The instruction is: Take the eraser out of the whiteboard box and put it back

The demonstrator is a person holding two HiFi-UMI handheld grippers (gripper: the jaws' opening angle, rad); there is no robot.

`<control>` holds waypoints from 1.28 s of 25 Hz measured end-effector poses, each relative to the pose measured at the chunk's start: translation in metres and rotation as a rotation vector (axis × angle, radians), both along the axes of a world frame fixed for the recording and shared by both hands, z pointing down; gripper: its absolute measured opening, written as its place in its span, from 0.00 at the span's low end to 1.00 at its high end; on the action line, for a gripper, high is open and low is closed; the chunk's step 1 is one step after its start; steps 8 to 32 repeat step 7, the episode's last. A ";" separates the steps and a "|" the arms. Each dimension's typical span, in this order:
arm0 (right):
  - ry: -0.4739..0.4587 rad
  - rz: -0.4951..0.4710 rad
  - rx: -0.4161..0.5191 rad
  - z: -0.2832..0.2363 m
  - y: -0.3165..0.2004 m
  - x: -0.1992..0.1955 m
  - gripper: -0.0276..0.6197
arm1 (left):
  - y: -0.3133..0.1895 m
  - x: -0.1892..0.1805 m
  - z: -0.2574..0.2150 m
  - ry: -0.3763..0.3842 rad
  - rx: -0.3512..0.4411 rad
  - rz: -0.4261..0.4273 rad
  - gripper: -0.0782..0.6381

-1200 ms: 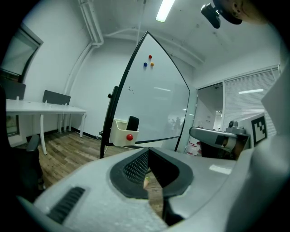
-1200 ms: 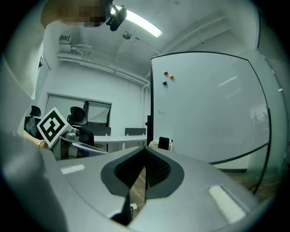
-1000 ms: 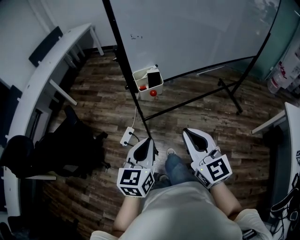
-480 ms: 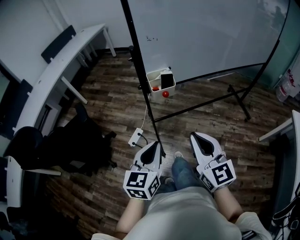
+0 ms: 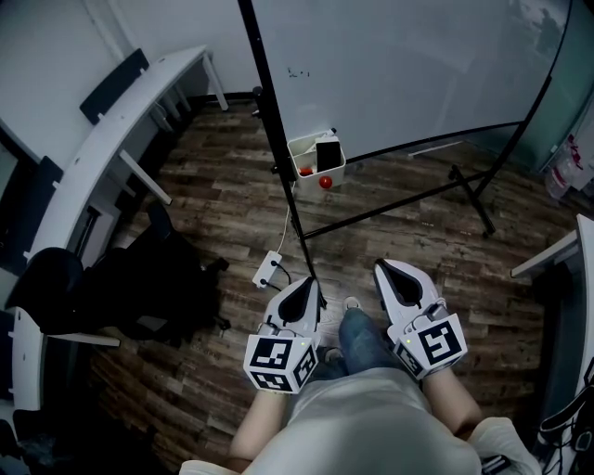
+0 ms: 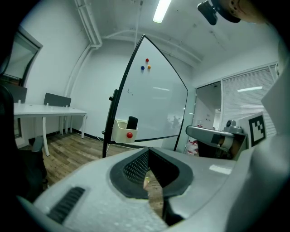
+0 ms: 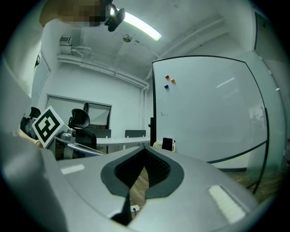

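The black rectangular eraser (image 5: 328, 153) stands upright in the cream plastic box (image 5: 296, 151), which hangs on the black whiteboard stand post (image 5: 262, 93). The box is well ahead of both grippers. Left gripper (image 5: 306, 282) and right gripper (image 5: 388, 269) have their jaws fully together and hold nothing. Compared with one second earlier, the box and grippers appear slightly further right in the head view. The eraser remains in the box.

Wood-plank floor (image 5: 209, 218), curved white desk (image 5: 88, 158), ceiling strip light (image 6: 158, 11).

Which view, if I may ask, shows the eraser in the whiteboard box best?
Left gripper view: the eraser stands clear above the box. Head view shows it small from above; right gripper view, partly hidden.
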State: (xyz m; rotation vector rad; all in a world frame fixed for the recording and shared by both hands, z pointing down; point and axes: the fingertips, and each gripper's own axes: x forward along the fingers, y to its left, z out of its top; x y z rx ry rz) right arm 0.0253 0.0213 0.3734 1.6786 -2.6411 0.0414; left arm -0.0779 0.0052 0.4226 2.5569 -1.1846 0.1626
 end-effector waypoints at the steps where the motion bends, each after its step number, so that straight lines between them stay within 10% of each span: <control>1: -0.002 0.000 0.000 0.000 0.000 0.000 0.05 | 0.000 0.001 0.000 0.001 0.000 0.002 0.11; 32: -0.007 0.001 -0.003 0.000 0.002 -0.002 0.05 | 0.001 0.000 -0.002 0.001 0.003 0.011 0.11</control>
